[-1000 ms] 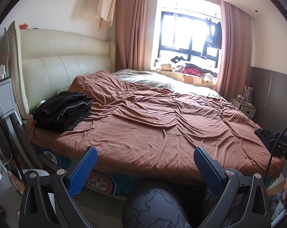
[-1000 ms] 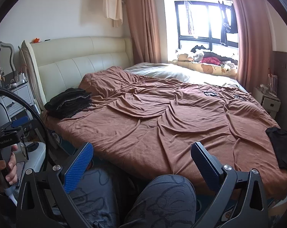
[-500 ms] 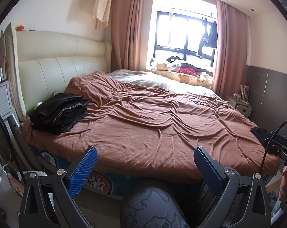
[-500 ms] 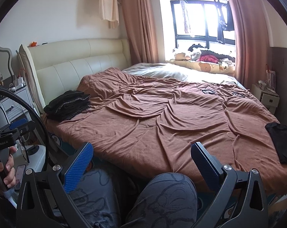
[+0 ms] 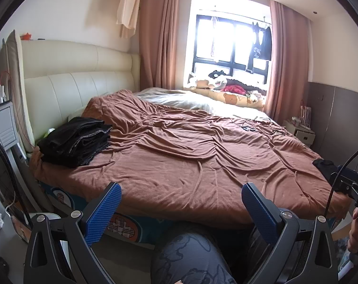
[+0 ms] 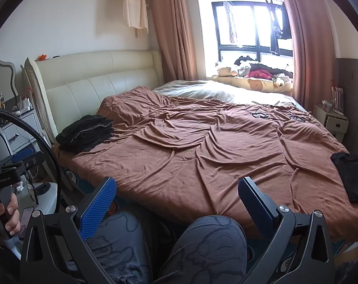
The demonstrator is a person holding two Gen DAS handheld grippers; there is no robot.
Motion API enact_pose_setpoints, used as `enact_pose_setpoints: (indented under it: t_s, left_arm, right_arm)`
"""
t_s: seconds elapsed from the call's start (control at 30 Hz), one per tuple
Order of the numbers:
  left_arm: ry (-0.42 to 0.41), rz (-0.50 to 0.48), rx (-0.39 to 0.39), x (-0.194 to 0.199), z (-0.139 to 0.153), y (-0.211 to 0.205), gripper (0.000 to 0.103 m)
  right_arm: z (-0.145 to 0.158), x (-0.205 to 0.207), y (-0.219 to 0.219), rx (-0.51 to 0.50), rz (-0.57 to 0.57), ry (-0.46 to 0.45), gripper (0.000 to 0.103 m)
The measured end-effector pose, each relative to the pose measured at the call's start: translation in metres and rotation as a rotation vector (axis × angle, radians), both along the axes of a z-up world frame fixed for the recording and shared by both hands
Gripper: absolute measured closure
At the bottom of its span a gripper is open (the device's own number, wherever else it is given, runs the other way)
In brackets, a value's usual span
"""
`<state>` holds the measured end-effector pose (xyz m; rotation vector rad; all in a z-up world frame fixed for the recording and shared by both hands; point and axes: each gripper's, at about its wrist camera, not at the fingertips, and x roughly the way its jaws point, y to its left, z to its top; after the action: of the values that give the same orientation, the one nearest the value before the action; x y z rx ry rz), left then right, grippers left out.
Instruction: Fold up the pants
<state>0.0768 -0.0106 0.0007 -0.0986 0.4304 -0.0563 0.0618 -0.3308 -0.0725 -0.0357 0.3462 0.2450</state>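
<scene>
A stack of dark folded pants (image 5: 76, 142) lies on the bed's left near corner by the headboard; it also shows in the right wrist view (image 6: 86, 133). A single black garment (image 6: 350, 177) lies flat at the bed's right edge, partly seen in the left wrist view (image 5: 323, 166). My left gripper (image 5: 179, 209) is open and empty, held off the bed's near edge above the person's knee. My right gripper (image 6: 176, 203) is open and empty, also short of the bed.
A wide bed with a rumpled brown blanket (image 5: 190, 156) fills the view. A cream headboard (image 5: 67, 85) stands at left, a nightstand (image 5: 2, 125) beside it. A window sill with plush toys (image 5: 226, 86) is at the back. A small cabinet (image 6: 332, 118) stands at right.
Both cameras have drifted slightly, so the bed sits a little differently in view. Both grippers stay open and empty. Nothing on the bed has moved.
</scene>
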Motion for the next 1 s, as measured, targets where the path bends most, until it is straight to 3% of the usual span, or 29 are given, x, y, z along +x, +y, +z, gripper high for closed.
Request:
enact_pose_setpoints:
  t_s: [1.0]
  left_arm:
    - [-0.002,0.016,0.017,-0.008,0.0036,-0.007,0.001]
  right_arm:
    - [-0.0029,-0.0059,0.005,0.02,0.014,0.006,0.0]
